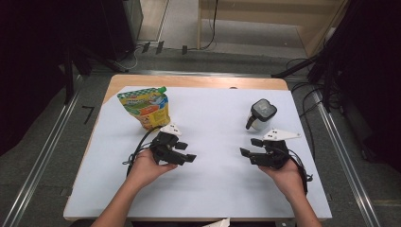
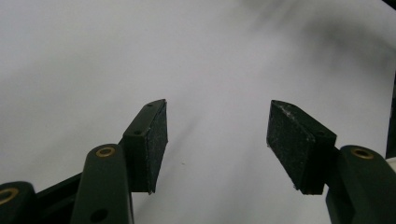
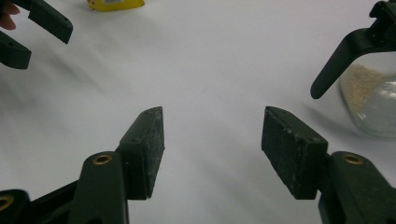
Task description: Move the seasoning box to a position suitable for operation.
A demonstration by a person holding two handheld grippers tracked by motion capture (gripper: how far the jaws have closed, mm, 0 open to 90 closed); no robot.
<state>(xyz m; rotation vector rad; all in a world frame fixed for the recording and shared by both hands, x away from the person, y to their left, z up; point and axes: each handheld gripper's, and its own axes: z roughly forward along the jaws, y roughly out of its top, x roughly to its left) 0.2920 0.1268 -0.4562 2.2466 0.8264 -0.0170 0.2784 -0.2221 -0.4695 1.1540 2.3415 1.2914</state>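
1. The person holds both grippers low over the white table cover (image 1: 213, 189), tips turned toward each other; the left gripper (image 1: 185, 152) sits just in front of the yellow pouch (image 1: 145, 108), the right gripper (image 1: 249, 148) just in front of the glass jar (image 1: 261, 115).
2. The left gripper (image 2: 217, 140) has its jaws spread wide with nothing but bare cover between the pads (image 2: 158, 140); the right gripper (image 3: 212, 149) likewise stands spread and empty, its pads (image 3: 286, 151) clear of everything.
3. The jar, with a black lid and lever handle and pale grains inside, stands upright toward the right of the table; in the right gripper view it (image 3: 373, 100) is off to the right of the jaws, near but apart; the pouch stands upright at the far left, its green cap at the top corner.
4. Judged from this, the work is at its opening step: neither thing is gripped, and the hands look poised to reach.
5. The next move likely calls for each gripper to turn toward its own nearer thing; the right must swing toward the jar and close on its body or handle without tipping it; the left must catch the soft pouch firmly enough not to let it slump.
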